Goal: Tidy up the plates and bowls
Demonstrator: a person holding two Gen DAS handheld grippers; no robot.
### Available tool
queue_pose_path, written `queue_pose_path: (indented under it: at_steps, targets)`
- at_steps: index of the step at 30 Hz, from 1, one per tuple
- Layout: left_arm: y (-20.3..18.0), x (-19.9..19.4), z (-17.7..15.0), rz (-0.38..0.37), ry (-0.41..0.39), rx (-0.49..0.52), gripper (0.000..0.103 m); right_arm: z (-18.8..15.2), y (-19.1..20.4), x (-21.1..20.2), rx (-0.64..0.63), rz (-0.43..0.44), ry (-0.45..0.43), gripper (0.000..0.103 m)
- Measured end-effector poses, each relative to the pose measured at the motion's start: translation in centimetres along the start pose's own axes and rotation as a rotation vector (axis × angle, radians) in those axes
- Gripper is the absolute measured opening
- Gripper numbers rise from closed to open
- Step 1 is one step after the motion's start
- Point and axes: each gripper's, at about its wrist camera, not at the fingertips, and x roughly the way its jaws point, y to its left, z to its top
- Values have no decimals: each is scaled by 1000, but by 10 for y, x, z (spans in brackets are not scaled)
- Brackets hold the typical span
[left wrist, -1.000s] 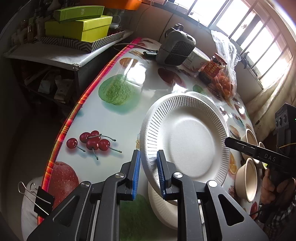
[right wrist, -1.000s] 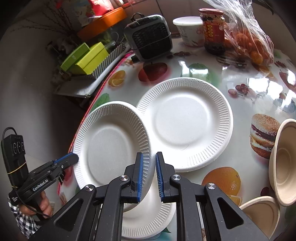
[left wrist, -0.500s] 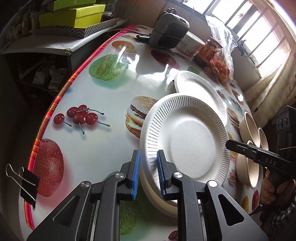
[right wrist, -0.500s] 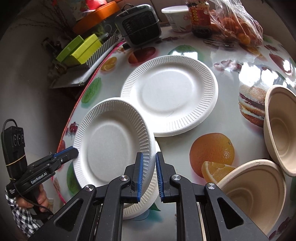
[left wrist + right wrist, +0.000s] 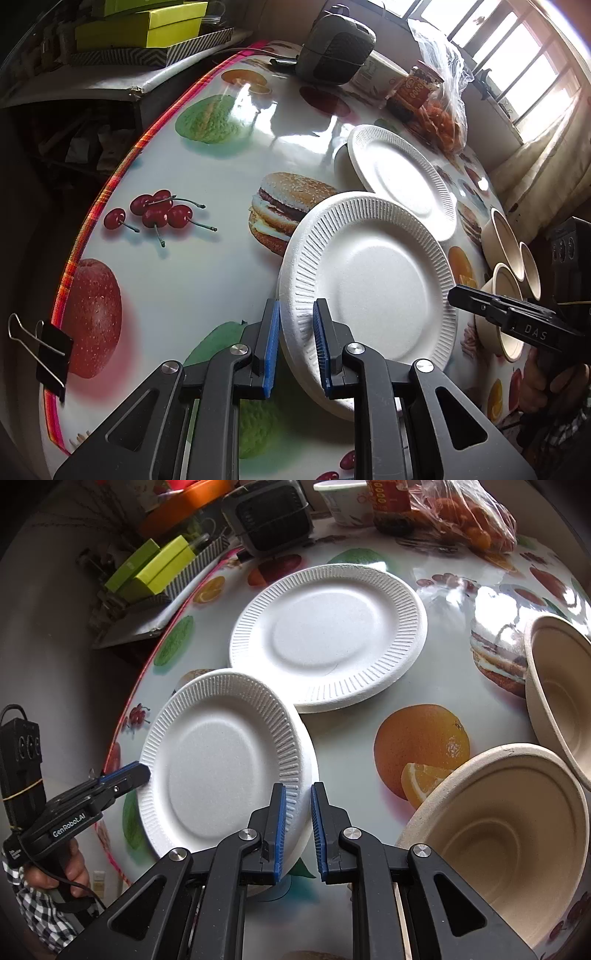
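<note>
A white paper plate (image 5: 373, 280) (image 5: 218, 760) is gripped from both sides, slightly tilted. My left gripper (image 5: 295, 314) is shut on its left rim. The right gripper (image 5: 298, 794) is shut on the opposite rim. Each wrist view shows the other gripper's tip at the far rim: the right gripper (image 5: 460, 295) and the left gripper (image 5: 140, 771). The edge of a second plate (image 5: 325, 391) shows just beneath the held one. Another white plate (image 5: 402, 177) (image 5: 328, 638) lies flat farther back. Beige bowls (image 5: 509, 314) (image 5: 498, 842) stand to the right.
The fruit-print table (image 5: 177, 280) ends at a red striped edge on the left, with a binder clip (image 5: 51, 350) on it. At the back stand a dark heater (image 5: 336, 51), a jar (image 5: 413, 92), a bag of oranges (image 5: 447, 118) and a white tub (image 5: 343, 498). Yellow-green boxes (image 5: 147, 26) sit on a side shelf.
Both grippers have carried the held plate down and toward the near end of the table, off the flat plate behind it. The bowls now loom larger in the right wrist view.
</note>
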Motion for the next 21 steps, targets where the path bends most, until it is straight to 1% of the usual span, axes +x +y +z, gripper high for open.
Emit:
queue_pose_path:
  at_steps: [9,21]
  targets:
    - [1,0,-4,6,5,5,19,-3,1,0,-10,-10,-3,14]
    - [4,-5,-12,18,0,7,19,-9,13,1,-45,-31,6,16]
